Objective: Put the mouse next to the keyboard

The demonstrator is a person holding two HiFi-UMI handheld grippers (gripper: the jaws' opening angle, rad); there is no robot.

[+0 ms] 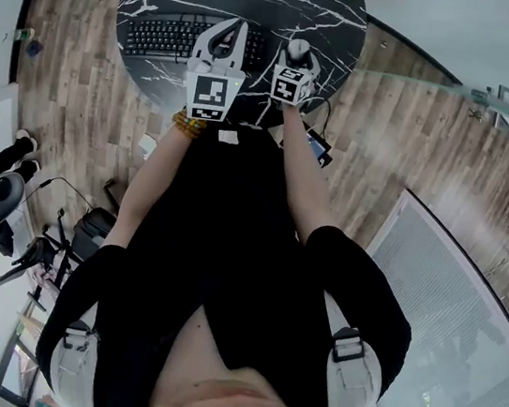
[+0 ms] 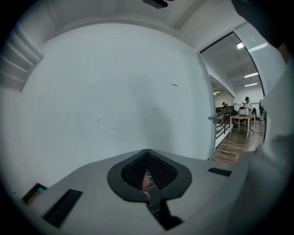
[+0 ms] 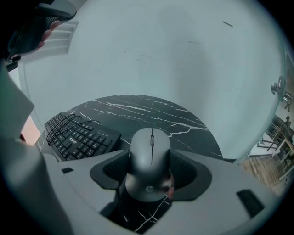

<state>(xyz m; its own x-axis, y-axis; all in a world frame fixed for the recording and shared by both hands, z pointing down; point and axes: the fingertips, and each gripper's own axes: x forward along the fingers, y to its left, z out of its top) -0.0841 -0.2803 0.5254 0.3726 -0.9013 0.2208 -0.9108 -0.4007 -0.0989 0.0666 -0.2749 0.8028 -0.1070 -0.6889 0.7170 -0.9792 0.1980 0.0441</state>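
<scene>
Right gripper (image 1: 295,62), pinching the grey mouse (image 3: 148,158) by its two flanks, hangs over the near part of the round black marble surface (image 3: 188,120). I hold the mouse level, wheel end forward and logo end toward me, which I judge keeps it ready to go down flat without twisting. It fills the gap between the jaws, both of them pressed on its sides.

The keyboard (image 3: 79,133) lies on the surface forward and to the left of this gripper. Its right end is near the mouse but apart from it, and what looks like its cable (image 3: 69,123) is looped across the keys. I cannot tell from these views whether the mouse rests on the surface or sits just above it.

Left gripper (image 2: 148,170) is pressed together on nothing and tilted up toward a pale wall (image 2: 115,82). In the head view it floats over the keyboard's right part, just beside the right gripper, and I read it as parked out of the way.

The job looks partly done: the mouse is in hand and close to the keyboard, but not yet released. As I judge it, my next move is a gentle lowering beside the keyboard's right end before I spread the jaws.
</scene>
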